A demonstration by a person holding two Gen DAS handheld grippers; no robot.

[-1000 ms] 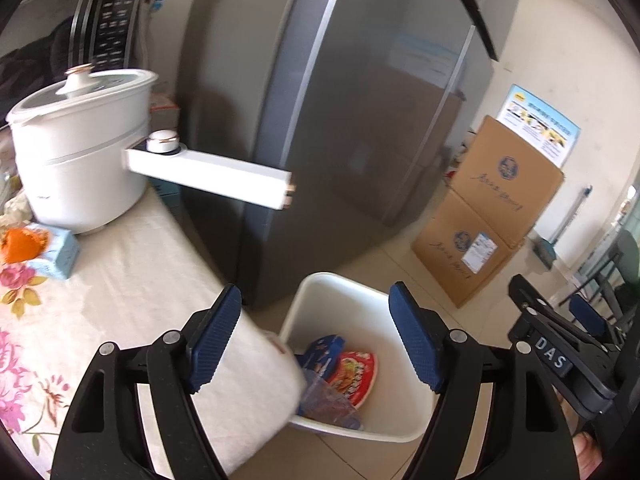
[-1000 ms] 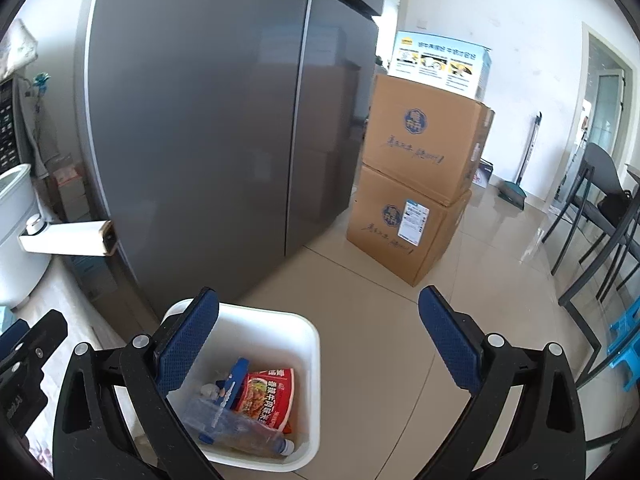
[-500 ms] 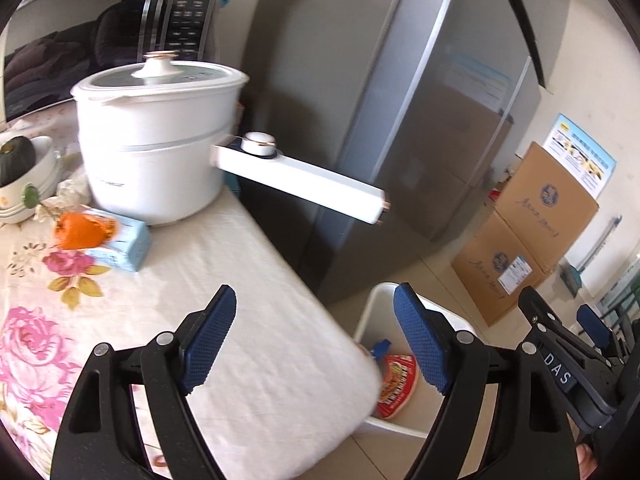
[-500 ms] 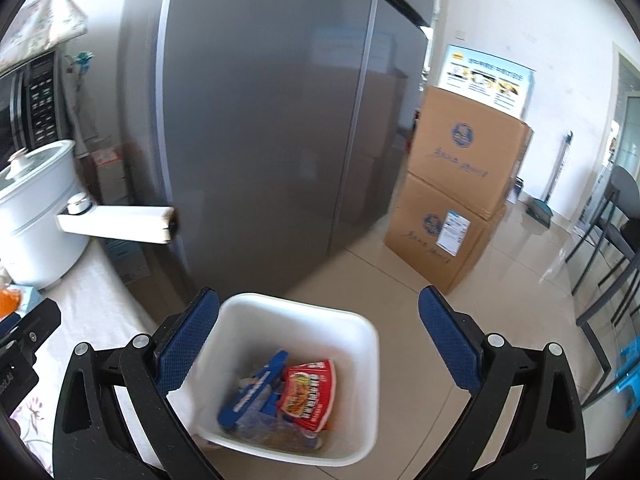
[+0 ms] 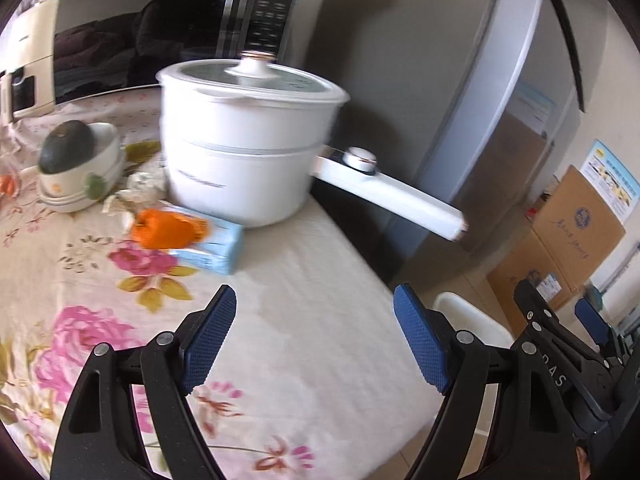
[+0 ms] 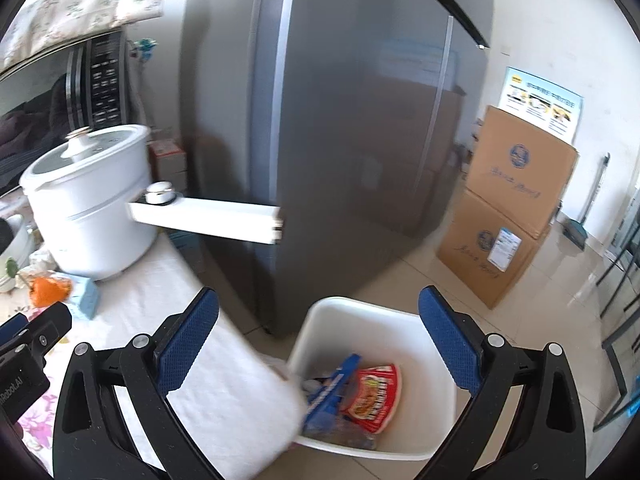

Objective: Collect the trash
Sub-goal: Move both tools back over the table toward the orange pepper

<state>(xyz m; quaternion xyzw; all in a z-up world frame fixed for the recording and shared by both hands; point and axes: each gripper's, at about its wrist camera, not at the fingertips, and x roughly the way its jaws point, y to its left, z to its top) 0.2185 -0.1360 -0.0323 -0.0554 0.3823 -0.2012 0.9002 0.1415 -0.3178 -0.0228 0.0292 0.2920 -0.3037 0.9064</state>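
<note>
An orange crumpled wrapper (image 5: 166,232) lies on a light blue pack (image 5: 216,244) on the flowered tablecloth, in front of the white pot. My left gripper (image 5: 314,320) hangs open over the cloth, short of the wrapper, with nothing between its blue pads. The white bin (image 6: 400,332) stands on the floor by the table corner, holding a red packet (image 6: 374,396), a blue packet and a clear bottle. My right gripper (image 6: 319,320) is open and empty above the table corner and bin rim. In the right wrist view the wrapper (image 6: 46,292) shows at the far left.
A white electric pot (image 5: 244,152) with a long handle (image 5: 392,196) juts over the table edge. A bowl with a dark green squash (image 5: 68,152) sits left. A grey fridge (image 6: 340,120), cardboard boxes (image 6: 516,204) and chair legs stand around the tiled floor.
Both views have swung left, away from the bin toward the table. The pot, the bowl and the orange wrapper now fill the left view. Both grippers remain open and empty.
</note>
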